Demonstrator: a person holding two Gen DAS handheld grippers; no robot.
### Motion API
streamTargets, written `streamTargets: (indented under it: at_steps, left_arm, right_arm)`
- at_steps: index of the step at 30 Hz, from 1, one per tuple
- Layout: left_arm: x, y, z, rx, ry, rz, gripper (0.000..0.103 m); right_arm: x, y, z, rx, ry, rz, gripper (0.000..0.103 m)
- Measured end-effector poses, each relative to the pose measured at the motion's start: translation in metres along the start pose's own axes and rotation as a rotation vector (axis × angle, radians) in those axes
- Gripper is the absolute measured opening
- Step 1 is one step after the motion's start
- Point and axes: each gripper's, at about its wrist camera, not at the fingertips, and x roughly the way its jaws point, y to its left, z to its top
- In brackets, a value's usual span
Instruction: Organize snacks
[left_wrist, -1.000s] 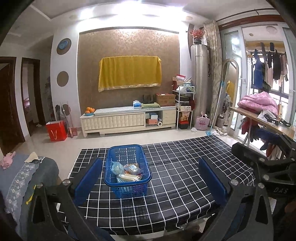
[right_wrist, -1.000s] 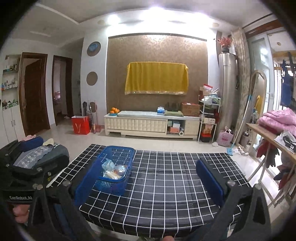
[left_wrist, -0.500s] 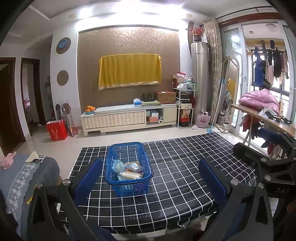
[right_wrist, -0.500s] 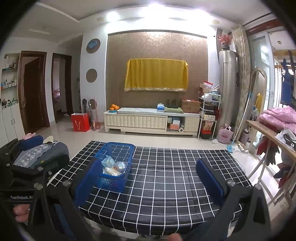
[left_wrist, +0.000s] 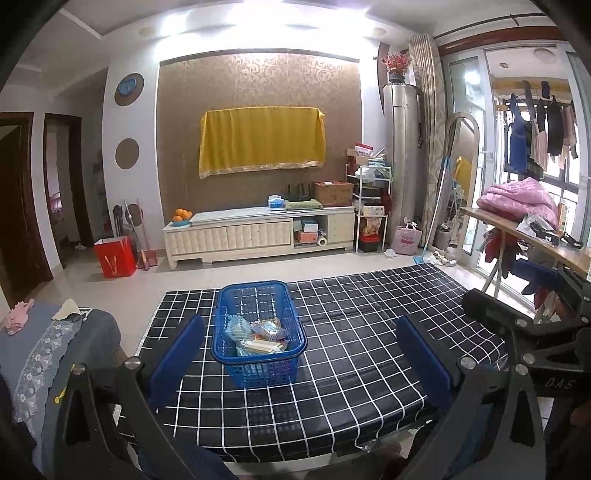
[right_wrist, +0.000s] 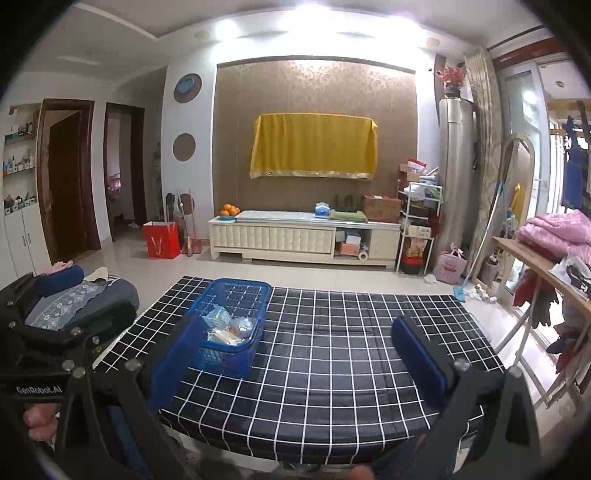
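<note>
In the left wrist view, the left gripper (left_wrist: 299, 354) hangs above the near edge of a table (left_wrist: 369, 369) covered with a black cloth with white checks, its two blue fingers (left_wrist: 177, 354) spread wide with nothing between them. A blue basket (left_wrist: 258, 332) stands on the left half of the table, apart from both fingers, and snacks (left_wrist: 258, 334) in wrappers lie piled in its bottom. The black frame of the right gripper (left_wrist: 532, 332) shows at the right edge. Behind the table stand a pale cabinet (left_wrist: 258, 232) with a bowl of oranges (left_wrist: 182, 215) on it, a yellow cloth (left_wrist: 262, 136) hung on the brown wall above, and a red bag (left_wrist: 114, 256) on the floor. In the right wrist view, the right gripper (right_wrist: 295, 354) also hangs over the near edge of the table (right_wrist: 351, 350), its fingers (right_wrist: 421, 354) wide apart and empty. The basket (right_wrist: 231, 325) sits on the left part of the table, partly hidden by the left finger, with the snacks (right_wrist: 229, 328) inside it. The left gripper (right_wrist: 55, 354) shows at the lower left, with part of a hand (right_wrist: 40, 421) below it. A pink blanket (right_wrist: 557, 232) lies on a wooden side table at the right.
</note>
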Motion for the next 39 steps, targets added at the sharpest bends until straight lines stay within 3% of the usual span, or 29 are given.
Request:
streamTargets:
  at_steps: [39]
  left_arm:
    - [0.0006, 0.0029, -0.0061, -0.014, 0.011, -0.002, 0.103]
  right_arm:
    - [0.0054, 0.0015, -0.0026, 0.008, 0.027, -0.011, 0.103]
